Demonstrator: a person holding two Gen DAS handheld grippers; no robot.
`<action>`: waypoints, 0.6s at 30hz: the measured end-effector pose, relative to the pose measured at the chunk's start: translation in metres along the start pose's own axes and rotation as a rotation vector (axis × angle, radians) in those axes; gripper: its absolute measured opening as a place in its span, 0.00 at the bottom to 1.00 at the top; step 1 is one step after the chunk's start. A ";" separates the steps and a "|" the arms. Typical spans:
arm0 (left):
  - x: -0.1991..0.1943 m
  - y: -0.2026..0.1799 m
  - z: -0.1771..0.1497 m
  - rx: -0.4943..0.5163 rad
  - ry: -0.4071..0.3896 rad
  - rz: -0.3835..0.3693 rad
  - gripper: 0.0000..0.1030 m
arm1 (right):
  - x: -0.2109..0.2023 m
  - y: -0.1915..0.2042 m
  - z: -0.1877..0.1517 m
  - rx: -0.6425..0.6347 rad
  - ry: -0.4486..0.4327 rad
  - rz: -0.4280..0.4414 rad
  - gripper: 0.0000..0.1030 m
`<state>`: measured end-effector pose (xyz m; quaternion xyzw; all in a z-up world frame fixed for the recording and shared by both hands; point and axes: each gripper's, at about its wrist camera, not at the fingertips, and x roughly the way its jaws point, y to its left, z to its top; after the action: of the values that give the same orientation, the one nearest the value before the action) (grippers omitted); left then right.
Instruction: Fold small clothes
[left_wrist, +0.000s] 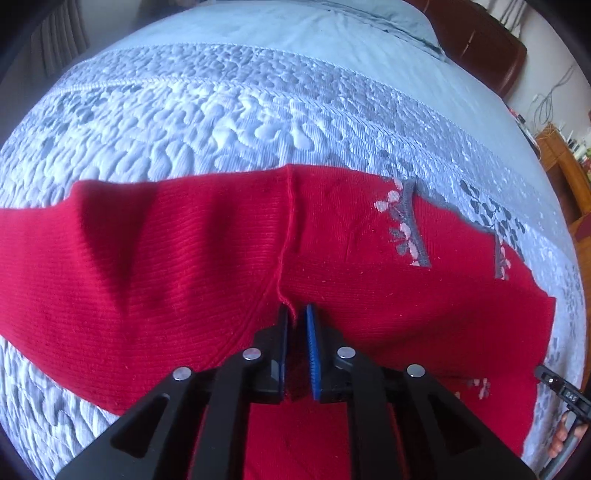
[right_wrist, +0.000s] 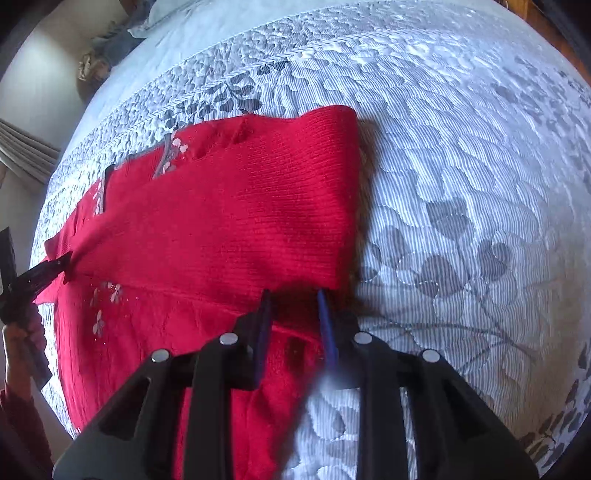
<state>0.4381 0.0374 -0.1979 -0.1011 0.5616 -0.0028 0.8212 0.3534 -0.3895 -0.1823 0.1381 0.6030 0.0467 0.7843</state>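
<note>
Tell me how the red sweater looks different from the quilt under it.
The red sweater is bright red ribbed knit; the quilt is pale blue-grey with fine stripes. The red sweater lies folded on top; the quilt is spread out beneath. The sweater has small pink flowers, the quilt grey leaves. Both are cloth.

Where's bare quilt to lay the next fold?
Free: the quilt right of the red garment, and the quilted band beyond its far edge. Crowded: its near edge, where the left gripper and right gripper work.
</note>
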 end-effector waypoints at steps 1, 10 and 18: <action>0.001 -0.001 0.001 0.010 0.000 0.014 0.17 | 0.000 -0.001 -0.001 0.000 -0.004 0.006 0.23; -0.042 0.027 0.015 -0.096 -0.096 0.032 0.71 | -0.025 0.014 -0.013 -0.031 -0.089 -0.027 0.45; -0.020 0.011 0.032 -0.027 -0.001 -0.009 0.71 | -0.023 0.045 -0.016 -0.141 -0.083 0.014 0.44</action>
<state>0.4591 0.0555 -0.1706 -0.1146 0.5607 0.0009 0.8200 0.3361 -0.3493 -0.1520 0.0884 0.5644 0.0886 0.8160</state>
